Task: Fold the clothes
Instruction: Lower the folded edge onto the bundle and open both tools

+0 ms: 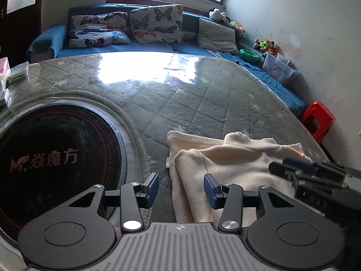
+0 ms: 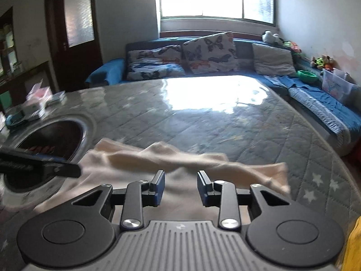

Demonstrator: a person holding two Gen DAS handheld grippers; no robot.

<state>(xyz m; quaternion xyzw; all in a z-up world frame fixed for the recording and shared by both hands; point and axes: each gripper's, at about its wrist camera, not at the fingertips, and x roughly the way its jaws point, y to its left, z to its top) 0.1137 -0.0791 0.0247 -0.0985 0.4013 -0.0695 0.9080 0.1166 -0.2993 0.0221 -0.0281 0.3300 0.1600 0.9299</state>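
A cream garment (image 1: 234,160) lies partly folded on the quilted grey table (image 1: 180,103), near its front edge. My left gripper (image 1: 181,190) is open and empty, its right finger over the garment's left edge. My right gripper (image 2: 180,188) is open and empty above the middle of the same garment (image 2: 176,164). The right gripper shows in the left wrist view (image 1: 291,169) over the garment's right side. The left gripper's finger shows at the left of the right wrist view (image 2: 40,166).
A round black heater plate (image 1: 52,158) is set into the table at the left. Small boxes (image 1: 4,76) sit at the table's far left. A blue sofa (image 1: 140,47) with butterfly pillows runs behind. A red stool (image 1: 318,118) stands at the right. Something yellow (image 2: 353,246) is at the right edge.
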